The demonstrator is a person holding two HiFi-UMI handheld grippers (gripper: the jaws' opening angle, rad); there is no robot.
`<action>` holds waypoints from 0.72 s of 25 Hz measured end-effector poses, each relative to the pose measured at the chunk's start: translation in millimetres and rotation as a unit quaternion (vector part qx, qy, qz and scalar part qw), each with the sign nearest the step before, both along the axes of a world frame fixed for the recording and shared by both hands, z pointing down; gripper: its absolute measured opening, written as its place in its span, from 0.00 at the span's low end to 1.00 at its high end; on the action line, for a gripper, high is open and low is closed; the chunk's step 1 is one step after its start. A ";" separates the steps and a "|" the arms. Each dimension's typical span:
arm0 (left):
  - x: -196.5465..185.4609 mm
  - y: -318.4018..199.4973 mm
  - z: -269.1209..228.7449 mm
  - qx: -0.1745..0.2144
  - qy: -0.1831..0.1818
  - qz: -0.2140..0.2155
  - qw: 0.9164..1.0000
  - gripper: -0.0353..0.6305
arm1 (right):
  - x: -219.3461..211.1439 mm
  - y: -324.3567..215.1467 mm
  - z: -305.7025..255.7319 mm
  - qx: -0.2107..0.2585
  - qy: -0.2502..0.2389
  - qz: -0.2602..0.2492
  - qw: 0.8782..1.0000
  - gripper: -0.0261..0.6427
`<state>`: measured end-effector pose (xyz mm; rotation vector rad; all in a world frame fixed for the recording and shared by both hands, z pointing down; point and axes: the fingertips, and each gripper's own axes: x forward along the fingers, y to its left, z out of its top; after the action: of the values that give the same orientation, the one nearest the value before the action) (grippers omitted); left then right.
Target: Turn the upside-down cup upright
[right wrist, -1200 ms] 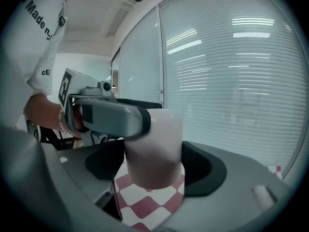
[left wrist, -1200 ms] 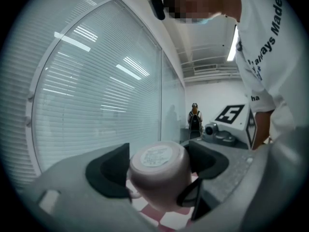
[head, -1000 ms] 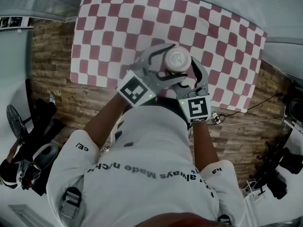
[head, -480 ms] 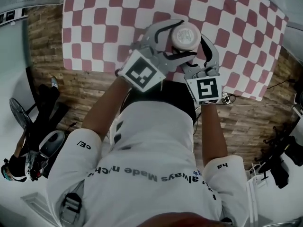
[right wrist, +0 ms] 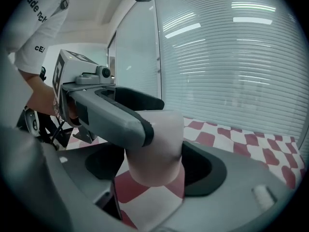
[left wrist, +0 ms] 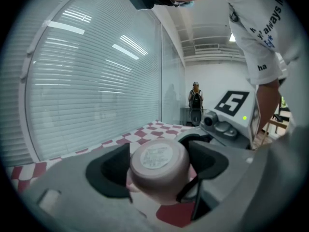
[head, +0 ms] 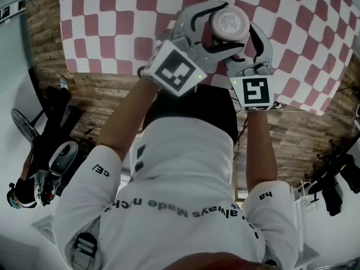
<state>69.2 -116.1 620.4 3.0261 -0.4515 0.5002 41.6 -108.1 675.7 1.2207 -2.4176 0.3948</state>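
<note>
Even, cool indoor light, fairly bright. Strip-light glare streaks on blinds [left wrist: 91, 81] in both gripper views. Heavy fisheye: gripper views have dark vignetted corners, head view bends at edges. Near foreground soft, cup [left wrist: 158, 170] slightly blurred. Faint shadows on tablecloth [head: 112, 16]. Colours washed out.

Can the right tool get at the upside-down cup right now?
Likely yes: the cup sits base-up between the jaws of the right tool, apparently gripped. A finger of the left tool, also clamped on it, crosses the cup's upper side but leaves the right tool's contact sides free.
</note>
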 end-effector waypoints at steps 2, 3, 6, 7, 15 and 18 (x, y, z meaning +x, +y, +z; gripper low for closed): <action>-0.4 -2.2 11.0 -0.002 -0.003 -0.002 1.000 0.63 | -0.2 -2.9 10.0 -0.003 0.003 0.000 1.000 0.60; -0.3 -3.3 15.3 -0.001 -0.004 -0.002 1.000 0.63 | -0.3 -4.3 14.1 -0.003 0.003 0.001 1.000 0.59; 0.1 -5.2 26.6 -0.001 -0.006 -0.003 1.000 0.63 | -0.4 -8.3 23.7 0.001 -0.001 0.006 1.000 0.60; 0.3 -5.6 30.3 -0.002 -0.007 -0.002 1.000 0.63 | -0.2 -8.8 27.3 -0.001 0.000 0.006 1.000 0.60; 2.2 -8.5 50.8 0.016 -0.018 0.001 1.000 0.63 | 0.6 -13.9 48.0 -0.004 0.008 0.007 1.000 0.60; 2.7 -8.6 57.3 0.022 -0.023 0.001 0.999 0.63 | 1.2 -12.5 56.7 -0.016 0.017 0.002 1.000 0.60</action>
<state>71.9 -124.7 677.6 3.0639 -0.4675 0.5687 42.8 -120.6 732.4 1.2094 -2.3714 0.4108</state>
